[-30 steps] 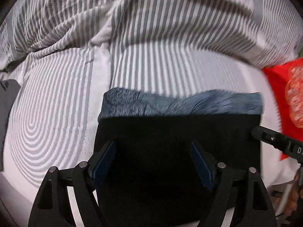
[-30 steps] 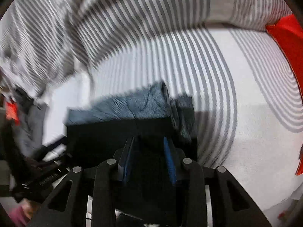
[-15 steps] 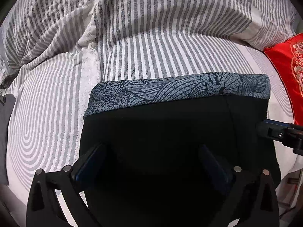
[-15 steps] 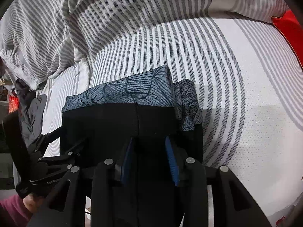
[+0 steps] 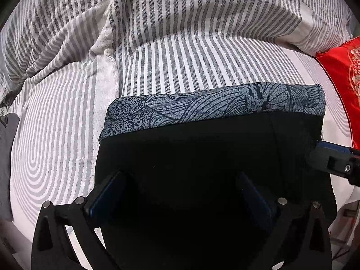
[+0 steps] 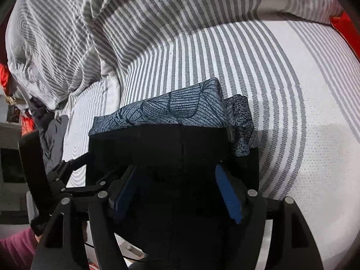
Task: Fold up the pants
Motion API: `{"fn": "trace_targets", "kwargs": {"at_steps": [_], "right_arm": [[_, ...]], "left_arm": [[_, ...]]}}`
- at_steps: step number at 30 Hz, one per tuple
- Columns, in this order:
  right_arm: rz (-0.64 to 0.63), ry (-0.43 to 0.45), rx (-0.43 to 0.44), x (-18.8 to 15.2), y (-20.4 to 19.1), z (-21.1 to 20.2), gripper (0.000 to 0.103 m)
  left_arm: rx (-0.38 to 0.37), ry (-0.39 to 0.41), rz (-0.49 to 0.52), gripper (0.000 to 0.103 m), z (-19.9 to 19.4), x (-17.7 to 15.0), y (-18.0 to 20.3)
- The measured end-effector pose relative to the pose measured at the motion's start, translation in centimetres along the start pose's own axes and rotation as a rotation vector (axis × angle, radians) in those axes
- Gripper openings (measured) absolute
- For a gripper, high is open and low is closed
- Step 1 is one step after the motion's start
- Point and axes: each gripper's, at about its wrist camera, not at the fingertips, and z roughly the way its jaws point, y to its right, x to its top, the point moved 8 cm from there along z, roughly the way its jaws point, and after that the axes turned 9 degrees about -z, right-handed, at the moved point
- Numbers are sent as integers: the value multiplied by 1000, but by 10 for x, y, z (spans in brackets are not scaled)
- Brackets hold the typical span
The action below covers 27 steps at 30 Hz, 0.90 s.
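Note:
The pants (image 5: pixel 202 153) lie folded on the striped bed: a black layer on top, a blue leaf-patterned layer (image 5: pixel 213 105) showing along the far edge. They also show in the right wrist view (image 6: pixel 180 141). My left gripper (image 5: pixel 180 186) is open, its fingers wide apart above the black cloth, holding nothing. My right gripper (image 6: pixel 175 184) is open over the pants' right part, with its blue pads (image 6: pixel 225 189) apart. The right gripper's tip (image 5: pixel 333 159) shows at the pants' right edge in the left wrist view.
A grey-and-white striped sheet (image 5: pixel 56 135) covers the bed, with a bunched striped duvet (image 5: pixel 180 22) at the back. A red embroidered cushion (image 5: pixel 342 78) lies at the right. Dark grey clothing (image 6: pixel 54 139) lies at the bed's left edge.
My right gripper has opened; its pads were close together on the black cloth before. My left gripper stayed open and moved slightly closer over the pants. The folded pants now lie still.

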Motion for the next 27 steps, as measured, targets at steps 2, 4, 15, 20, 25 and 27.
{"fn": "trace_targets", "kwargs": {"at_steps": [2,4,15,20,25,27], "right_arm": [[13,3,8,0,0,-1,74],[20,5,12,-1,1,-1,74],[63,14,28,0,-1,1,81],[148,25,76,0,3,-10,81],[164,5,7,-24,-1,-26,81],[148,-6,-29,-35,-4,-31,81]], "left_arm": [[3,11,2,102,0,0,0],[4,29,3,102,-1,-1,0],[2,29,-22,102,-1,2,0],[-12,41,-29,102,-1,2,-1],[-9,70,-29,102,-3,0,-2],[-4,66,-28,102,-4,0,-3]]}}
